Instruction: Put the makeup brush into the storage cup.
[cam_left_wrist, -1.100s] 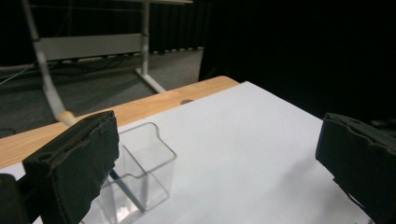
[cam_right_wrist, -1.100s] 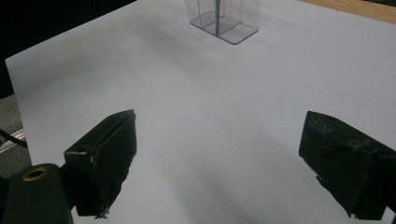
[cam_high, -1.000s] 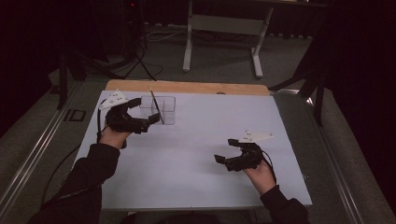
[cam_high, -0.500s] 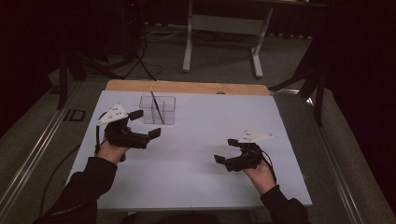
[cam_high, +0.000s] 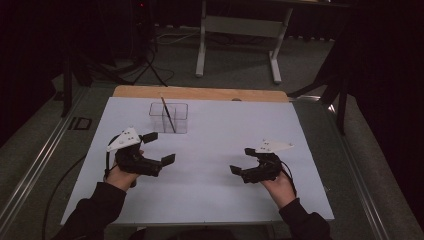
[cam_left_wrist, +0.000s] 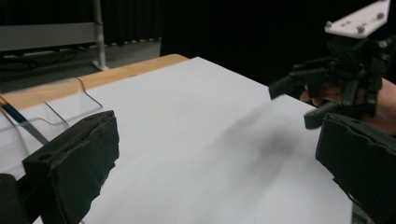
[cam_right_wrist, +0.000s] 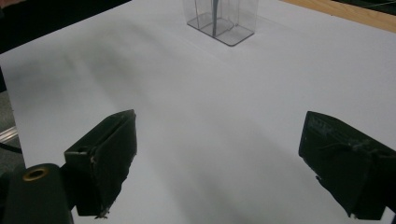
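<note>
A clear plastic box (cam_high: 169, 118) stands near the far edge of the white table top (cam_high: 215, 130), with a dark pencil (cam_high: 167, 114) leaning inside it. The same box (cam_right_wrist: 223, 19) appears at the top of the right gripper view, and its corner (cam_left_wrist: 60, 100) with the pencil (cam_left_wrist: 21, 122) sits at the left of the left gripper view. My left gripper (cam_high: 158, 148) hovers in front of the box, open and empty. My right gripper (cam_high: 243, 161) rests low at the right, open and empty; in the left gripper view this right gripper (cam_left_wrist: 299, 100) faces me.
A wooden strip (cam_high: 200, 93) runs along the table's far edge. Beyond it stands a metal frame with legs (cam_high: 237, 40) on a grey floor. Cables (cam_high: 150, 65) lie on the floor at the back left. Metal rails (cam_high: 30, 170) flank the table.
My left gripper has drawn back from the clear box toward the person and turned to the right. The right gripper has stayed where it was.
</note>
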